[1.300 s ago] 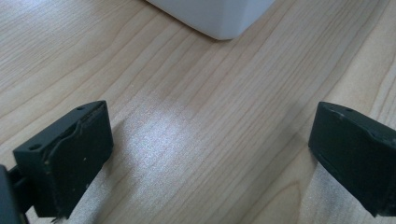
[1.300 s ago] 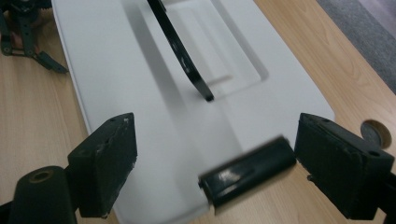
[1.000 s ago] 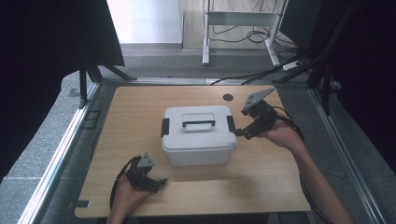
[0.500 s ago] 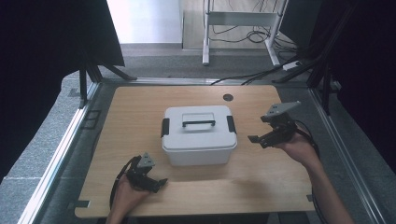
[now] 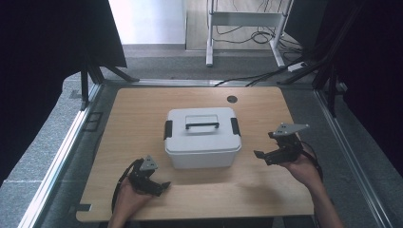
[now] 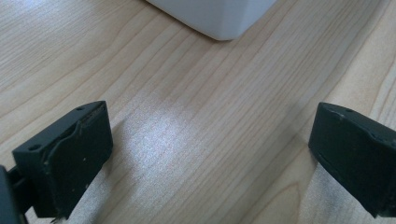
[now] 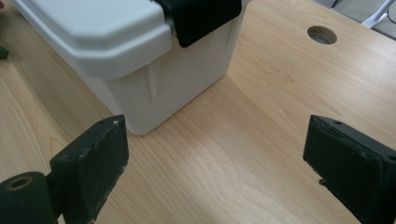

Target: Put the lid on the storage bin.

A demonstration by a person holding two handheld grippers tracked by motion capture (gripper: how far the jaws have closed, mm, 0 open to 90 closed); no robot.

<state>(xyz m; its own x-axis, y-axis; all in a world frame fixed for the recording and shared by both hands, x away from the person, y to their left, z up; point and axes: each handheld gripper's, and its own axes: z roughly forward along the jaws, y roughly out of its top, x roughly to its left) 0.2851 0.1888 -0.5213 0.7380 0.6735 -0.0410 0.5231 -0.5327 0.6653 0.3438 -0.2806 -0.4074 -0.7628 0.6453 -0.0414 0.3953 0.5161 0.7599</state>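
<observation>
Your left gripper (image 5: 153, 182) rests low at the near left of the table (image 5: 142, 102), jaws spread wide and holding nothing; in the left gripper view, bare wood lies between them and a corner of the white box (image 6: 219, 16) sits just ahead. Your right gripper (image 5: 271, 154) hovers near the box's right side, apart from it, jaws also wide open and empty. The white box (image 5: 202, 137) stands upright at the table's centre, lid seated, a black latch (image 7: 201, 16) down on each end and the handle (image 5: 202, 125) lying flat on top. The likely step is the right latch: square the jaws to its lower edge before closing, approach level, and avoid pushing the box sideways. Steady the box with the left gripper if it slides. Beyond the box, a round cable hole (image 5: 232, 99) marks the far edge.
</observation>
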